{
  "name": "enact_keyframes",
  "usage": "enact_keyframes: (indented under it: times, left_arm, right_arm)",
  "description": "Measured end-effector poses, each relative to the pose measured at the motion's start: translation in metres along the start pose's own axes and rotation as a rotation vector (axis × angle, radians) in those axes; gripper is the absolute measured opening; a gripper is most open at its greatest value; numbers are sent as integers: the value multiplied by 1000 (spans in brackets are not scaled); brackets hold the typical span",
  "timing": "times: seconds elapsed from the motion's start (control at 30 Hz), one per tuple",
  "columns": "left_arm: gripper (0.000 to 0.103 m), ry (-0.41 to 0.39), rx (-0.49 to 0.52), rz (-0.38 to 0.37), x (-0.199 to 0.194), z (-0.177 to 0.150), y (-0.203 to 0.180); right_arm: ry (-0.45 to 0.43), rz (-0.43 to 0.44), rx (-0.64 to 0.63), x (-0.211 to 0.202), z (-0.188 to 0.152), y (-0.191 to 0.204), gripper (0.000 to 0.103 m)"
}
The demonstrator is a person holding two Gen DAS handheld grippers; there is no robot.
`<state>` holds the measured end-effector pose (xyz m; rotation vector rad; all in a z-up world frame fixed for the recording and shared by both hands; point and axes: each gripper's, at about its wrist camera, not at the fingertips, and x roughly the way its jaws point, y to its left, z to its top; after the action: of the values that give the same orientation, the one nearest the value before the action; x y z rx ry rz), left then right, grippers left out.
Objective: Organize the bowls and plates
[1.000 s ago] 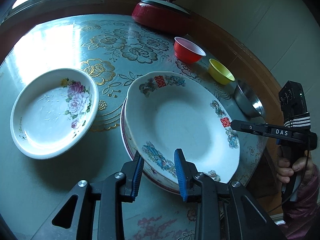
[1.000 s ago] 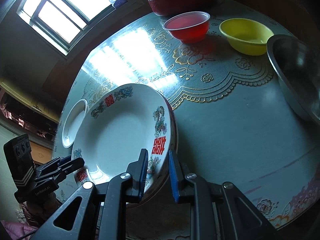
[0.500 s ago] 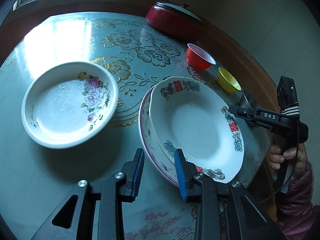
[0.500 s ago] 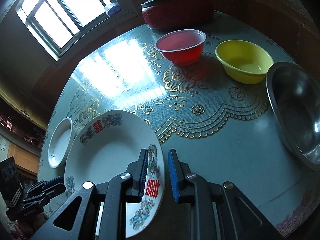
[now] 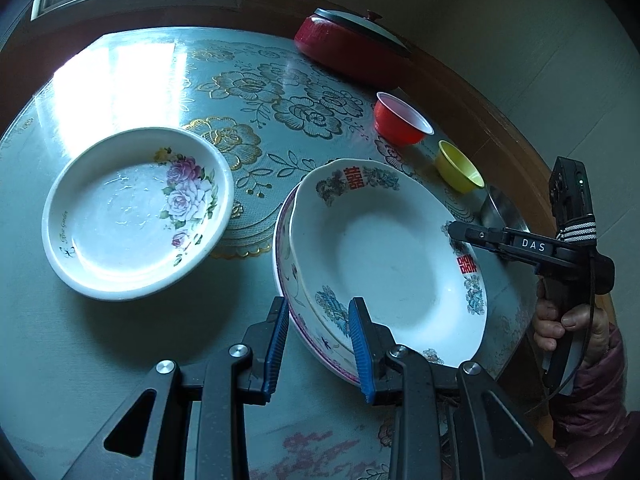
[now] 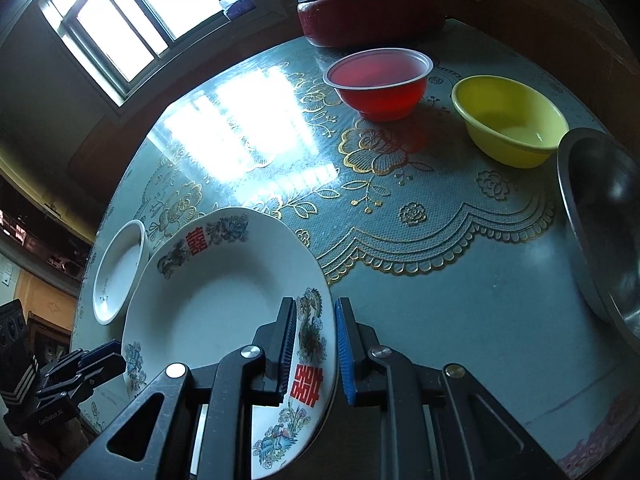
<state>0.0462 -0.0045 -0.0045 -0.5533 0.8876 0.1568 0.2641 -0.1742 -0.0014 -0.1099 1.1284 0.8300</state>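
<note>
Straddling the near rim of the plate stack, the left gripper [image 5: 318, 344] sat w/ jaws parted, blue pads either side of the rims and not visibly pressing on them. The stack was two deep: the red-character plate [image 5: 384, 256] on top, nested in a pink-rimmed plate [image 5: 288, 280] underneath, both resting on the counter [image 5: 120, 360].

The right gripper [image 6: 316, 344] had its pads either side of the top plate's rim near the red double-character mark; the rim passed between them w/ a gap visible on the right pad's side, so couldn't tell if it was actually clamped. In the left wrist view the right gripper [image 5: 454, 229] reached over that plate's far-right edge.

The rose-print plate [image 5: 136, 216] lay to the left of the stack, just beside it but apart. Beyond the stack, along the far-right edge of the counter: red bowl [image 6: 378, 80], then yellow bowl [image 6: 510, 120], then a steel bowl [image 6: 600, 232], each separate. A red lidded pot [image 6: 360, 4] stood at the back near the wall, w/ a window [image 6: 132, 12] to its left.
</note>
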Motion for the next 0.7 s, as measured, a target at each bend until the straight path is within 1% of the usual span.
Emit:
enact_keyframes:
  times: [0.27,0.33,0.4,0.7]
  left_arm:
    - [31,-3,16,-13,2,-1,-4]
    - [31,-6,25,1,2,-1,-6]
    - [31,-8,23,-1,1,-2,-5]
    - [31,-14,13,10,-2,-3,-3]
  right_arm:
    - [11,-19,-58,-3,-5,6,18]
    - [14,-32,-79,-3,-6,8,17]
    - [16,-40,-93,-3,-8,10,17]
    - [42,-41,-160,-3,-9,14,17]
